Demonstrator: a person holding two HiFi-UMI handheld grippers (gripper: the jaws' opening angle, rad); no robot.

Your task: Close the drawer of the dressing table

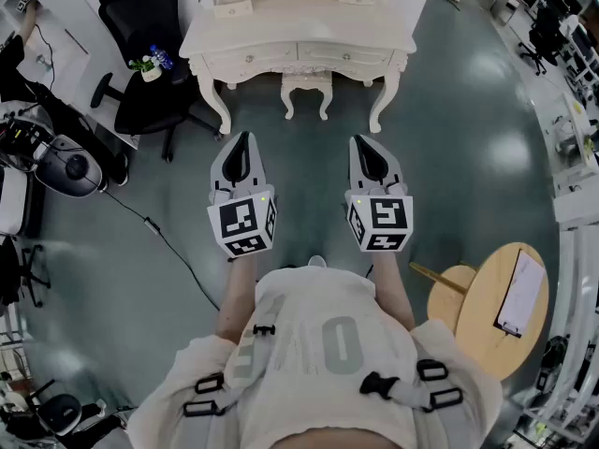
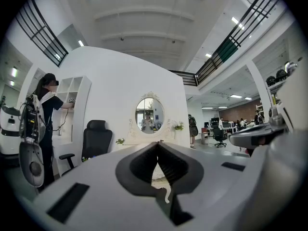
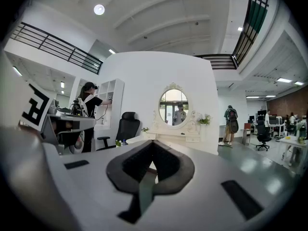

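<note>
Dressing table (image 1: 299, 26) is at your 12 o'clock: white, curved legs, back against the white partition wall (image 2: 120, 90). The oval mirror (image 3: 173, 106) stands centred on top. Two drawer fronts (image 1: 251, 61) run side by side under the counter top. From the head view I can't tell whether either one stands out. Grey-green floor (image 1: 449, 129) lies between you and the table, so you're well apart from it.

Person in black (image 2: 45, 105) stands at 9 o'clock in the left gripper view, one arm reaching to a white shelf unit (image 2: 77, 88).

Black office chair (image 1: 150, 101) is at 10 o'clock, just beside the table's end. Round wooden side table (image 1: 487, 335) is at your 4 o'clock. Small white stool (image 1: 307, 87) sits between the table legs, dead on 12.

Left gripper (image 1: 245, 140): level, pointing at 12 toward the table. Its fingers (image 2: 139, 165) are pressed together tip to tip with nothing between them.

Right gripper (image 1: 361, 143): also level and pointing at 12. Its fingers (image 3: 130, 165) are closed onto each other, empty.

The two grippers sit side by side, apart, ahead of your chest. Each has its marker cube (image 1: 243, 224) at the rear.

Clipboard (image 1: 522, 293) lies on the side table. Small plant (image 1: 142, 65) and blue bottle (image 1: 161, 57) are by the chair at 10 o'clock; I can't tell what they rest on.
</note>
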